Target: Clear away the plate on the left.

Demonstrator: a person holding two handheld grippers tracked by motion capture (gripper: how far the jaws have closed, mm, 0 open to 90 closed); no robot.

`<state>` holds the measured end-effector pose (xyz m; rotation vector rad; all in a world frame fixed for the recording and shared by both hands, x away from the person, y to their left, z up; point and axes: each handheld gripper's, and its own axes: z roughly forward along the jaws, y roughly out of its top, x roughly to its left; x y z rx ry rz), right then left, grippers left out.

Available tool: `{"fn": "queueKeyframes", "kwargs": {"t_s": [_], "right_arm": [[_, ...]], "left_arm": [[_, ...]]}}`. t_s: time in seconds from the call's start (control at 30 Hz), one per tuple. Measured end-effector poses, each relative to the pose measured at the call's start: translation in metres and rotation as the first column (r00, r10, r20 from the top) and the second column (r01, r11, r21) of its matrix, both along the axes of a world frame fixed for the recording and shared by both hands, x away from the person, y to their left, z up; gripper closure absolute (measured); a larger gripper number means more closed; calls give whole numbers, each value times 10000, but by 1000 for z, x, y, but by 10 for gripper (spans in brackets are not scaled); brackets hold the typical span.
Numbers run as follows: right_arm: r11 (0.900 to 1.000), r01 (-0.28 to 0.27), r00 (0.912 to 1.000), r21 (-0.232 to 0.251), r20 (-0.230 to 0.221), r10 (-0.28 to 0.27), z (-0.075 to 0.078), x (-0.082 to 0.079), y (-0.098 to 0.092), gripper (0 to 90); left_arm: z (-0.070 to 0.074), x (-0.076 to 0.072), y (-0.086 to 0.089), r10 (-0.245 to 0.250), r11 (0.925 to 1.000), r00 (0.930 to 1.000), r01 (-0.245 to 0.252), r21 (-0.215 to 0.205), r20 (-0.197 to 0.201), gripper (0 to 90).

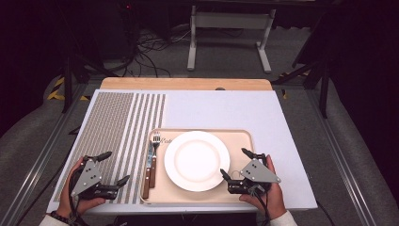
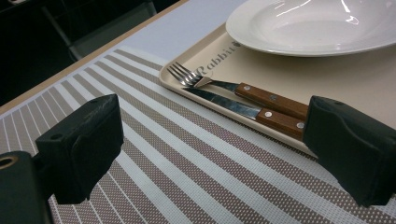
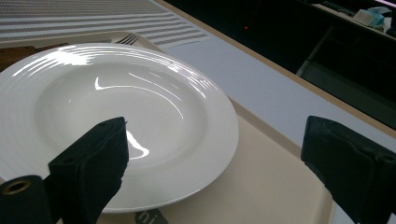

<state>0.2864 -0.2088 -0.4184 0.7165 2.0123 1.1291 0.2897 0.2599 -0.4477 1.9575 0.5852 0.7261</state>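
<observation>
Plate (image 1: 196, 160) on tray (image 1: 241, 137); fork (image 1: 155, 151), knife (image 1: 148, 170) apparently left.

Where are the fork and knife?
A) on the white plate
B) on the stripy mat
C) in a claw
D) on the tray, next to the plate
D: the fork and knife lie on the tray, left of the plate.

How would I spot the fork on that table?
Find the beige tray on the white table. Along its left edge, beside the white plate, lie two wooden-handled pieces. The fork is the one nearer the plate, with prongs rather than the knife's flat blade.
</observation>
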Motion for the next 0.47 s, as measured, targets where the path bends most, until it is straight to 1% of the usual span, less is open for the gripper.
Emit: {"fn": "queueKeyframes", "kwargs": {"t_s": [0.17,0.47], "right_arm": [[10000,11,10000,-51,44,-11,0,0,1,81],[9997,223,9997,-47,123,-222,0,1,-3,83]], "left_arm": [[-1,1,0,11,10000,10000,-11,-49,-80,64],[-2,5,-2,23,10000,9998,-22,57,-179,64]]}}
